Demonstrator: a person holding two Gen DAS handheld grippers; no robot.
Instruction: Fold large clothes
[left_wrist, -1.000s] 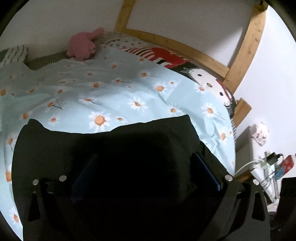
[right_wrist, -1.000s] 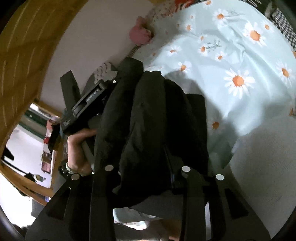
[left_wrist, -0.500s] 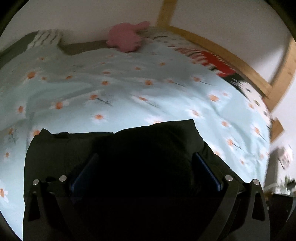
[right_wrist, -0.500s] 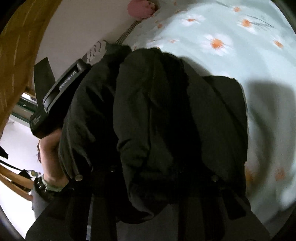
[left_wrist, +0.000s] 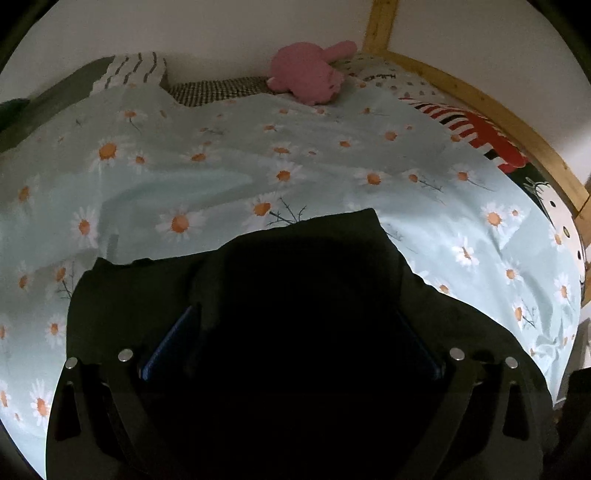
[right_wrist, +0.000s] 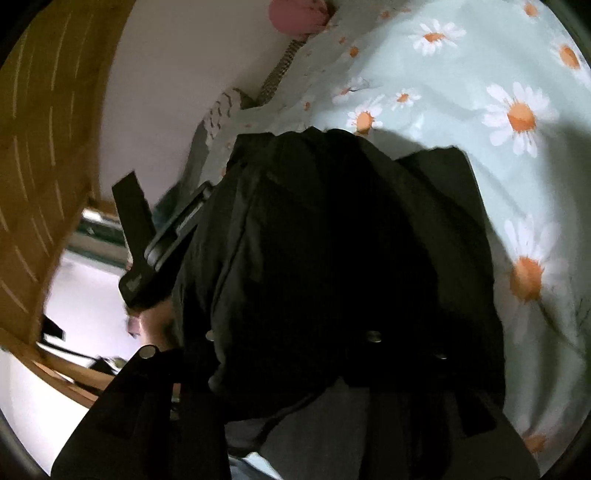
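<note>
A large black garment fills the lower half of the left wrist view, bunched between my left gripper's wide-set blue-padded fingers; their tips are buried in cloth. In the right wrist view the same black garment hangs in thick folds over my right gripper, hiding its fingers. The left gripper's body and the hand holding it show at the left of that view. The garment hangs just above the daisy-print bedcover.
A pink plush toy lies at the head of the bed by striped and checked pillows. A cartoon-print blanket runs along the wooden bed frame on the right. A wooden panel stands left of the bed.
Both grippers have swung with the garment: the left view has turned left toward the bed's head, and the garment has sunk closer to the bedcover and covers more of the right gripper.
</note>
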